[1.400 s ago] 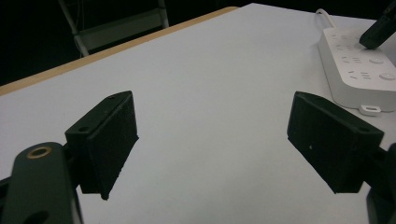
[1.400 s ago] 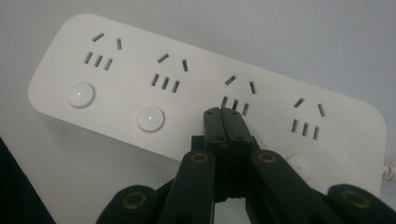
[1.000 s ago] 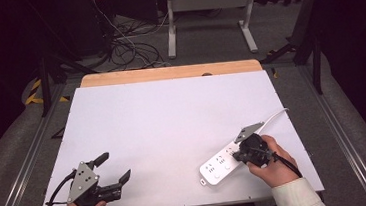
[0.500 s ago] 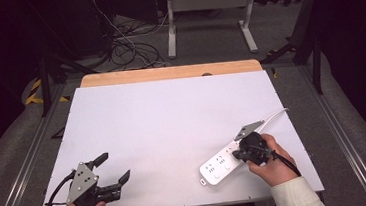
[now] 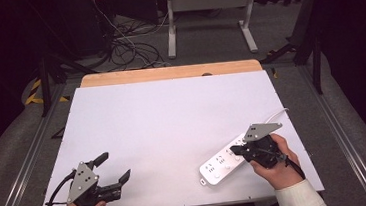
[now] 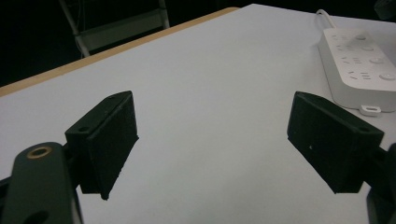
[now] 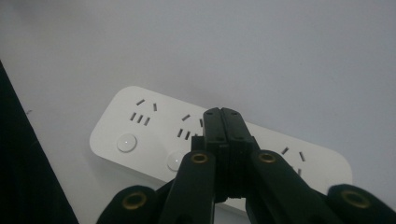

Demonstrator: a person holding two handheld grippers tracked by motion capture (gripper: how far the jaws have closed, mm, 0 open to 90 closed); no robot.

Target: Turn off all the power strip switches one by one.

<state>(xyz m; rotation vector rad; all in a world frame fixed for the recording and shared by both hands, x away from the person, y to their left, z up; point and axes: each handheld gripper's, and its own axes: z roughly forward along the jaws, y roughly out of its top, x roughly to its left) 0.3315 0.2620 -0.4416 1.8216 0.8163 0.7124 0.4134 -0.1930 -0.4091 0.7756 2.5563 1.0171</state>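
My right gripper [image 5: 236, 150] hangs over the middle of the white power strip [image 5: 221, 163], its fingers pressed flat together with nothing between them. In the right gripper view [image 7: 222, 112] the closed tips sit above the row of sockets, beside two round switch buttons [image 7: 127, 142], so I judge the work here is poking those switches with the shut tips. I cannot tell from the buttons whether any has been pressed; I see no lamp and nothing plugged in. So I take it the pressing is under way at best, with most of the row left to do.

The strip lies flat near the counter's front right corner, angled, its white cord [image 5: 278, 113] running off toward the right edge. My left gripper [image 5: 115, 173] rests at the front left, well apart from the strip, fingers spread wide and empty.

The counter [image 5: 172, 119] is a plain white sheet with a wooden strip along the far edge. Beyond it the room is dark: tangled cables [image 5: 131, 50] on grey floor and a white stand's legs [image 5: 209, 20].
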